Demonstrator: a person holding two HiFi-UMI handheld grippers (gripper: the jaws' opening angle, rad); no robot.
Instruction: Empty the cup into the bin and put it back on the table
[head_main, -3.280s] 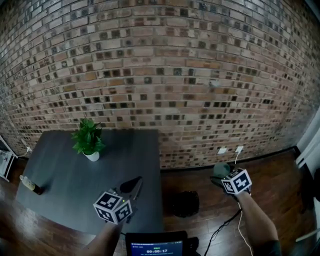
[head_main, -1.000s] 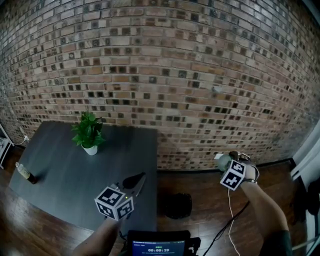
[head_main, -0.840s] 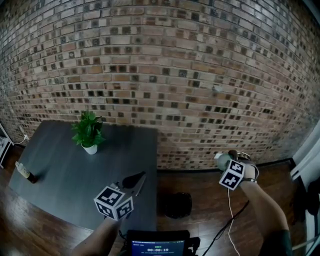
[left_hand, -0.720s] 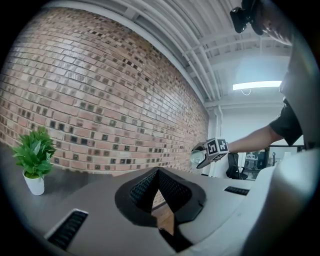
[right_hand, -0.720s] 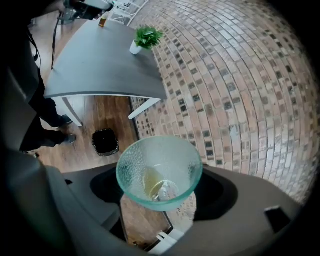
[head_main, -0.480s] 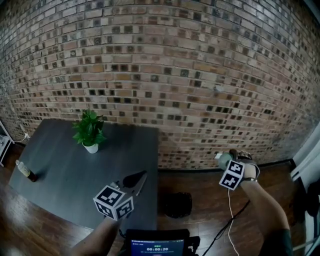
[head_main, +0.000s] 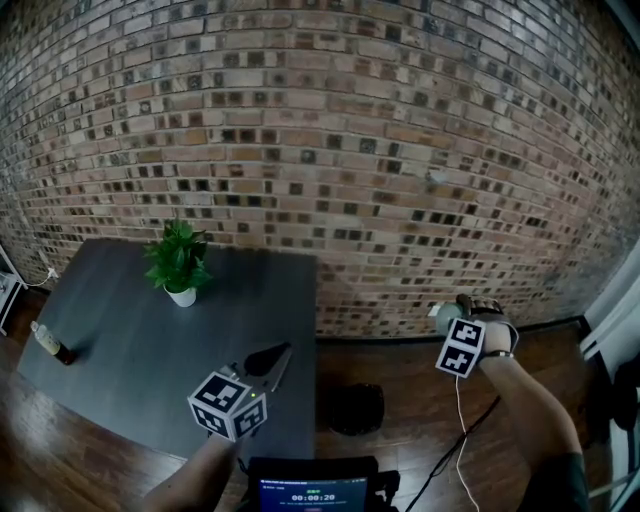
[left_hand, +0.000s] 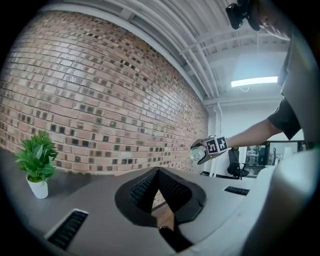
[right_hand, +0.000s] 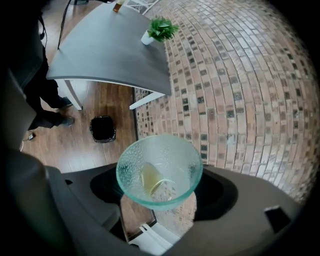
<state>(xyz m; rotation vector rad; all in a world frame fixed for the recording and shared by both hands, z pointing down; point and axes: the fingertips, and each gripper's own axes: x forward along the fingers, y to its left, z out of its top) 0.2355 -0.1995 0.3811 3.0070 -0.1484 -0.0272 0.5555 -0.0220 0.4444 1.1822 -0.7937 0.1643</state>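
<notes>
A clear greenish glass cup (right_hand: 160, 170) sits between the jaws of my right gripper (right_hand: 160, 190), which is shut on it. The cup's mouth faces the camera, and a small yellowish thing lies inside near the bottom. In the head view the cup (head_main: 441, 318) and right gripper (head_main: 452, 326) hang in the air near the brick wall, right of the black bin (head_main: 350, 410) on the floor. The bin (right_hand: 102, 128) also shows below the table's corner. My left gripper (head_main: 268, 365) hovers over the dark table (head_main: 120, 360), shut and empty; its pads meet (left_hand: 157, 175).
A potted plant (head_main: 178, 265) stands at the table's back and a small bottle (head_main: 45, 343) lies near its left edge. The brick wall (head_main: 330, 150) runs behind everything. A white cable (head_main: 462, 400) trails over the wood floor (head_main: 420, 420). A screen (head_main: 310, 490) sits at the bottom.
Since the oldest frame my right gripper has lifted the cup higher and closer to the wall. Over the last second it has barely moved. The left gripper stays put.
</notes>
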